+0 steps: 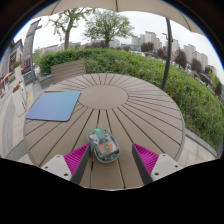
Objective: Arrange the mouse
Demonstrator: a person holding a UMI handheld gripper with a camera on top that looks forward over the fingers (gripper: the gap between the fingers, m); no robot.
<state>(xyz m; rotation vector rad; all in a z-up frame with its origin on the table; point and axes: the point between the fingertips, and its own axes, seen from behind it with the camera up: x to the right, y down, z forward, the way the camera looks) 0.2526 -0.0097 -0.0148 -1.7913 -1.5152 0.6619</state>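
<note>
Round slatted wooden table (115, 105), planks radiating from circular centre disc. Green hedge (150, 68) curving behind table, 12 to 3 o'clock. Wooden bench (68, 70) at 10 o'clock, against hedge. Trees (105, 25) at 12 o'clock. Pale buildings (160, 45) at 1 o'clock beyond hedge. Parasol pole (168, 55) rising at 2 o'clock.

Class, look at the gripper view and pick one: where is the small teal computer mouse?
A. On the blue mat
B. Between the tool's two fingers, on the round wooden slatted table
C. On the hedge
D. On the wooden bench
B: the small teal computer mouse sits on the round wooden slatted table between the open tool fingers, with the blue rectangular mat lying apart from it.
</note>
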